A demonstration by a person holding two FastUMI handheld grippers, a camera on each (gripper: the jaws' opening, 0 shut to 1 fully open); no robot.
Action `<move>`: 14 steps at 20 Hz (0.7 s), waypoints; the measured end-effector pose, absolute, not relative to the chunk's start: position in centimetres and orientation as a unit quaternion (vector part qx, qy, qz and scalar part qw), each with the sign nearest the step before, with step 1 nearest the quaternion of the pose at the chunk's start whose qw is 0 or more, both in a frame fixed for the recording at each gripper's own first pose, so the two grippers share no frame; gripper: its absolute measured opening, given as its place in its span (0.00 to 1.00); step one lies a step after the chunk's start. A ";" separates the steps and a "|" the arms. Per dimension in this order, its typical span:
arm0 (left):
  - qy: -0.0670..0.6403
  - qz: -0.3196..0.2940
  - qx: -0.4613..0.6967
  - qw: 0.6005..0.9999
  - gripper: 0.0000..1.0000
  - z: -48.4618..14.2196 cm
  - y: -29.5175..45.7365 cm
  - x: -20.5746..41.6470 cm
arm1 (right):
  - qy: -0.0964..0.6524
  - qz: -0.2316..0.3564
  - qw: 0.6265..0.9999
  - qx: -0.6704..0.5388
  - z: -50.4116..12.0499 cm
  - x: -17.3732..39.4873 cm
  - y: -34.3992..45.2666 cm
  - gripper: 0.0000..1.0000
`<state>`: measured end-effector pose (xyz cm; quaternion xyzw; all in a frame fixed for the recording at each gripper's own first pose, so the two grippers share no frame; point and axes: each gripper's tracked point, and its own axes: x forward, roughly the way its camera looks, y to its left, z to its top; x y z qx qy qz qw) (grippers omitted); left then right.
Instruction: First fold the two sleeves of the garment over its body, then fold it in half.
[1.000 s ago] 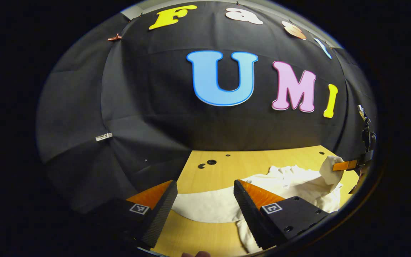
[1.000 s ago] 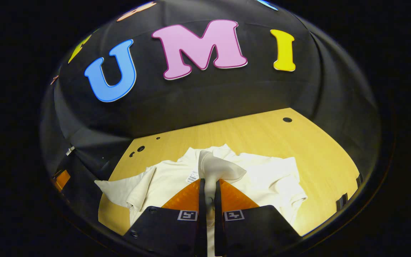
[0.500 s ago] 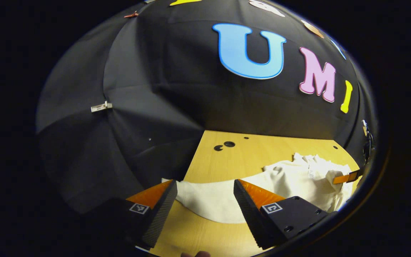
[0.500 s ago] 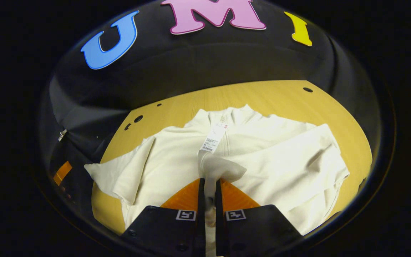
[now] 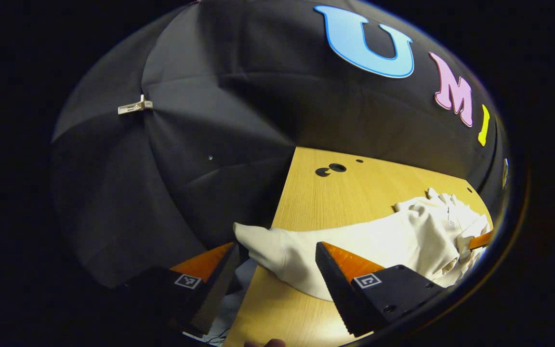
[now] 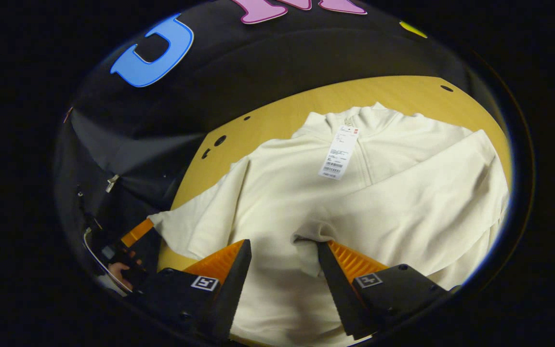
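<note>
A cream garment (image 6: 277, 202) lies flat on the wooden table (image 6: 277, 115), collar away from me, a paper tag (image 6: 339, 152) on its chest. One sleeve (image 6: 417, 193) is folded across the body; its cuff (image 6: 309, 236) rests just ahead of my open right gripper (image 6: 284, 253), touching neither finger. The other sleeve (image 5: 277, 246) stretches out to the table's side edge, its end lying just beyond the fingertips of my open left gripper (image 5: 277, 267). The left gripper (image 6: 138, 233) appears far left in the right gripper view, held by a hand (image 6: 117, 270).
The table's side edge (image 5: 277, 212) runs straight ahead of the left gripper, with black cloth wall beyond it. Small round holes (image 5: 330, 169) mark the table's far corner. Bare wood (image 5: 354, 193) lies between the garment and the back wall.
My right gripper came down and opened, leaving the sleeve cuff lying on the garment's body. My left gripper swung left toward the outstretched sleeve's end at the table edge.
</note>
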<state>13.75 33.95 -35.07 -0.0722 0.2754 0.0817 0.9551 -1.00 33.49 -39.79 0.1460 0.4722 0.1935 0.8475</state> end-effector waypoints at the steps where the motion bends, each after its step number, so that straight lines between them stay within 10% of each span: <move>1: 0.278 0.081 -0.074 0.954 0.99 -35.6 34.3 14.0 | 0.471 0.194 0.848 0.148 -39.4 -1.2 33.3 0.92; 14: 0.328 0.077 -0.080 0.938 1.00 -40.9 34.5 15.9 | 0.458 0.151 0.853 0.198 -34.1 -6.1 25.1 0.92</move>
